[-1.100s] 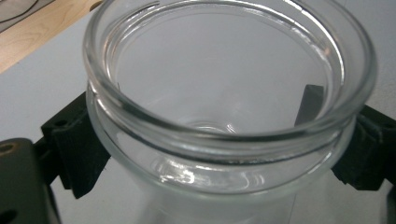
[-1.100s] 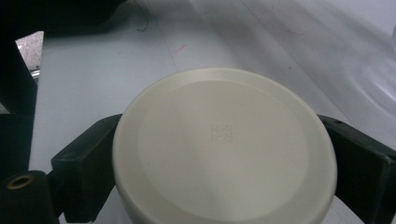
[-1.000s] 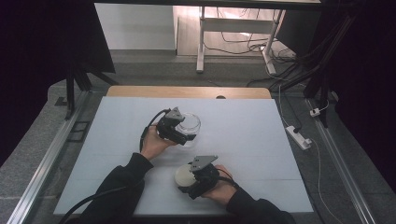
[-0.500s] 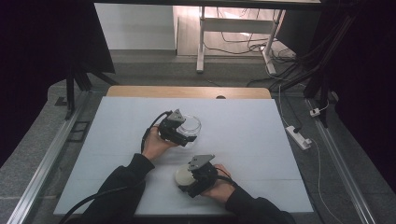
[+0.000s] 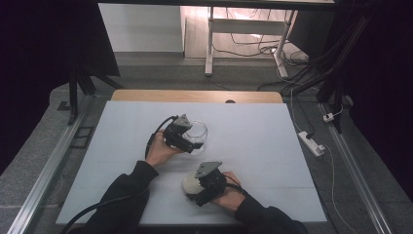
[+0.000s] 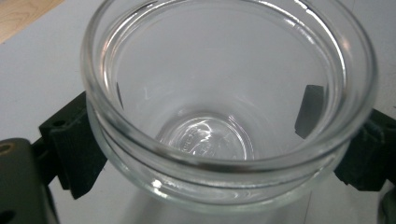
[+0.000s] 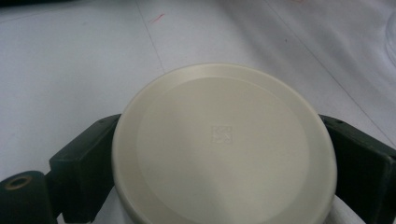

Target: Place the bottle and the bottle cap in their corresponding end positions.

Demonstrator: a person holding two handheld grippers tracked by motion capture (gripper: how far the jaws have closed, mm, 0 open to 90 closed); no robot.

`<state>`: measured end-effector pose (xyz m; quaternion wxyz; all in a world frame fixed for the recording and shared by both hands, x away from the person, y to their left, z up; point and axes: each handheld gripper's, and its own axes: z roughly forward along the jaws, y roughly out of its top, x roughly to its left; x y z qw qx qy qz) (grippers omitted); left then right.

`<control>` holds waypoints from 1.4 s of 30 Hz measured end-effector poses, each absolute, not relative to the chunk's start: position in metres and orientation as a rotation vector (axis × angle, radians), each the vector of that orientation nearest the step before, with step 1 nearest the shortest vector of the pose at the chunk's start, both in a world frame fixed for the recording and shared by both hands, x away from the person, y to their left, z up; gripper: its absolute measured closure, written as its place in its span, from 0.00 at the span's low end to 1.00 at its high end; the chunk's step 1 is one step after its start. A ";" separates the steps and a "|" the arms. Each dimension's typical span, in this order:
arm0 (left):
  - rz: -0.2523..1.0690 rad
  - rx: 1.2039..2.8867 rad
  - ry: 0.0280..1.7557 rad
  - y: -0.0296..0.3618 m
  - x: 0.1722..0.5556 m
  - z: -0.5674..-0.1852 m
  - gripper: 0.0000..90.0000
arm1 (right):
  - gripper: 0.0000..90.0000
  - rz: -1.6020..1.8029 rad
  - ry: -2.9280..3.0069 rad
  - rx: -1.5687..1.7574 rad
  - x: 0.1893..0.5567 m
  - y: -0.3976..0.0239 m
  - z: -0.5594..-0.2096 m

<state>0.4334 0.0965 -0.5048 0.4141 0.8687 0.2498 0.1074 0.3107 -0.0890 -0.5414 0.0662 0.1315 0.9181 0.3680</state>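
Glass jar point(image 6: 224, 107), clear and empty, sits open-mouthed between the two black jaws of the left gripper point(image 5: 187, 141), which press against its wall just below the rim on either side; one jaw pad shows through the glass. In the high view the jar point(image 5: 197, 132) is near the middle of the white table point(image 5: 272, 146), a little toward the person's left. Nearer the person lies a round cream lid point(image 7: 224, 144), flat side up with a small embossed square mark at its centre, clamped at its edge by the jaws of the right gripper point(image 5: 197, 187). From above the lid point(image 5: 191, 182) is well apart from the jar, near the table's front edge. Each gripper is held in one hand, dark sleeves coming in from below. A white power strip point(image 5: 310, 143) lies on the floor to the right of the table.
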 end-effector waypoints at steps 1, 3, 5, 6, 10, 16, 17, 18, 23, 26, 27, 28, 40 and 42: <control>0.268 2.182 0.632 0.096 0.433 -0.505 0.08 | 0.07 1.110 2.769 0.396 0.311 -0.089 -0.541; 0.257 2.175 0.645 0.096 0.434 -0.504 0.07 | 0.07 1.112 2.768 0.401 0.311 -0.089 -0.541; 0.248 2.176 0.663 0.097 0.433 -0.502 0.06 | 0.05 1.113 2.777 0.417 0.310 -0.089 -0.541; 0.248 2.176 0.663 0.097 0.433 -0.502 0.05 | 0.05 1.121 2.783 0.426 0.310 -0.090 -0.541; 0.220 2.159 0.666 0.100 0.432 -0.501 0.04 | 0.03 1.129 2.794 0.426 0.311 -0.091 -0.540; 0.212 2.174 0.679 0.102 0.429 -0.501 0.02 | 0.02 1.153 2.783 0.412 0.311 -0.092 -0.538; 0.206 2.174 0.680 0.102 0.428 -0.502 0.01 | 0.02 1.153 2.782 0.422 0.310 -0.092 -0.537; 0.202 2.179 0.683 0.103 0.428 -0.502 0.01 | 0.02 1.154 2.781 0.419 0.310 -0.092 -0.536; 0.213 2.221 0.694 0.103 0.424 -0.505 0.01 | 0.02 1.157 2.781 0.443 0.309 -0.093 -0.534; 0.210 2.242 0.699 0.105 0.421 -0.506 0.00 | 0.02 1.150 2.770 0.443 0.308 -0.094 -0.532; 0.210 2.247 0.703 0.105 0.420 -0.506 0.00 | 0.02 1.151 2.765 0.436 0.309 -0.095 -0.531; 0.211 2.254 0.700 0.106 0.419 -0.507 0.00 | 0.02 1.153 2.763 0.441 0.309 -0.095 -0.530; 0.195 2.274 0.710 0.113 0.402 -0.510 0.00 | 0.00 1.187 2.743 0.530 0.313 -0.107 -0.522; 0.194 2.271 0.718 0.115 0.399 -0.510 0.00 | 0.00 1.191 2.742 0.547 0.314 -0.109 -0.521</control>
